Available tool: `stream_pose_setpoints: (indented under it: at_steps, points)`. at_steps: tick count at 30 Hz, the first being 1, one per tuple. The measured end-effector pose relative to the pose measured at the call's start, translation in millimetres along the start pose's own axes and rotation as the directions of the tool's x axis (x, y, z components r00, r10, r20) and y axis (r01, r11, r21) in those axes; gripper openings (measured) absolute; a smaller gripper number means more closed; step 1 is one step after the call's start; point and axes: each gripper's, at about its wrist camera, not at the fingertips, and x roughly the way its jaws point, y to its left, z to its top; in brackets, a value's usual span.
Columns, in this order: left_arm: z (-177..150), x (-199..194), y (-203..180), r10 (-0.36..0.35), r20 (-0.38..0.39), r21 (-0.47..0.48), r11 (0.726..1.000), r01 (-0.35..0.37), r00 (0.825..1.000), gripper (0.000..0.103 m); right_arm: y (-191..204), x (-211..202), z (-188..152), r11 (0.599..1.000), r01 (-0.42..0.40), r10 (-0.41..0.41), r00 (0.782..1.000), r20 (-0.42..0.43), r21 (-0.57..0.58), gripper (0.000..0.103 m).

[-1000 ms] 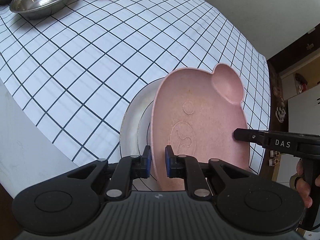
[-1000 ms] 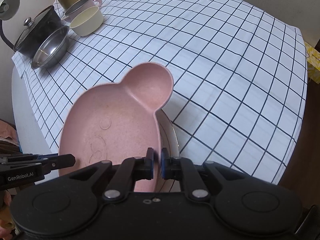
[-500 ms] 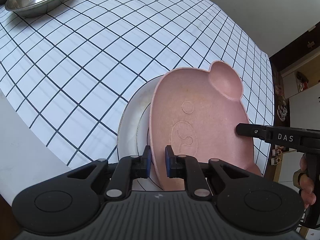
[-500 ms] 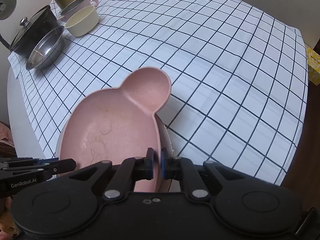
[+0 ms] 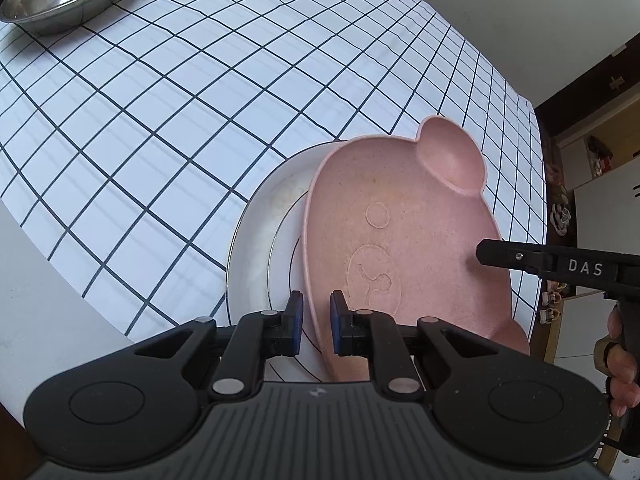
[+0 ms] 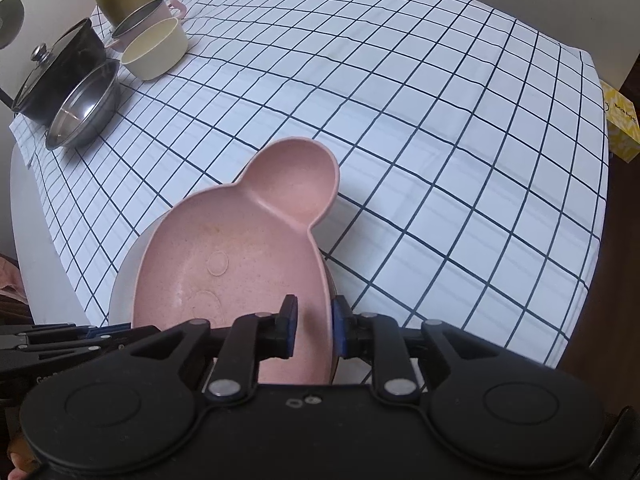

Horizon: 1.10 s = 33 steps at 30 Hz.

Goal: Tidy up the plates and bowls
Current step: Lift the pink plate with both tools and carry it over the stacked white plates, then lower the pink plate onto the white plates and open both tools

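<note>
Evidently the stiff, light pink plate (image 5: 404, 240) lay on the white plate (image 5: 260, 248) near the table's near edge. The left gripper (image 5: 316, 322) pinched its thin rim, the sensible hold; the right gripper (image 6: 312, 326) had just been opening, rim between unpressed pads.
</note>
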Motion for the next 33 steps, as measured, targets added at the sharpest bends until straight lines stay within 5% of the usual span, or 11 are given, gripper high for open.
stream_pose_setpoints:
  at_steps: [16, 26, 33]
  points:
    - [0, -45, -16, -0.007, 0.131, 0.087, 0.996, -0.005, 0.991, 0.013, 36, -46, -5, 0.994, -0.067, 0.074, 0.994, 0.084, -0.084, 0.037]
    - [6, -78, -10, 0.007, 0.236, 0.075, 0.997, -0.026, 0.972, 0.014, 65, -67, -5, 0.979, -0.09, 0.12, 0.979, 0.165, -0.182, 0.047]
    - [10, -104, 6, 0.049, 0.32, 0.045, 0.997, -0.066, 0.946, 0.016, 91, -77, 1, 0.965, -0.093, 0.152, 0.961, 0.233, -0.247, 0.067]
